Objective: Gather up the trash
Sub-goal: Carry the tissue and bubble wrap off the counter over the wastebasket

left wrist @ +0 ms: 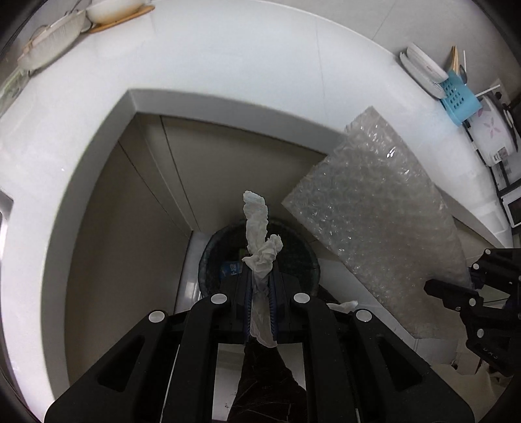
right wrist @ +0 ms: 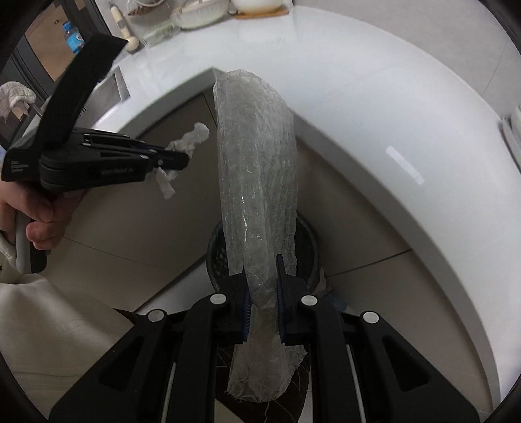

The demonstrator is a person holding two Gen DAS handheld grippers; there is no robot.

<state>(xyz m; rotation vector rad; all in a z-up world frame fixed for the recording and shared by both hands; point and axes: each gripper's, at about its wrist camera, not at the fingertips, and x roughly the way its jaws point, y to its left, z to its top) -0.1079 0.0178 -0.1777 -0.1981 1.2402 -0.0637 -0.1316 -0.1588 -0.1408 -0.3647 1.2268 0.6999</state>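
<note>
My left gripper [left wrist: 260,276] is shut on a twisted white tissue [left wrist: 259,234] that sticks out past its fingertips. It points steeply down over a dark round trash bin [left wrist: 211,260] on the floor. My right gripper [right wrist: 260,266] is shut on a long sheet of bubble wrap [right wrist: 257,162], also above the bin [right wrist: 216,253]. In the left wrist view the bubble wrap [left wrist: 374,208] hangs to the right, with the right gripper [left wrist: 456,291] at its lower end. The right wrist view shows the left gripper [right wrist: 180,159], its tissue [right wrist: 192,138] and the hand [right wrist: 35,211] holding it.
A white L-shaped countertop [left wrist: 228,65] wraps around the bin's corner, with beige cabinet doors [left wrist: 130,211] below. A blue utensil basket [left wrist: 459,94], plates and a white cooker [left wrist: 491,130] stand at the right. Bowls and a wooden board [right wrist: 260,11] sit at the far counter edge.
</note>
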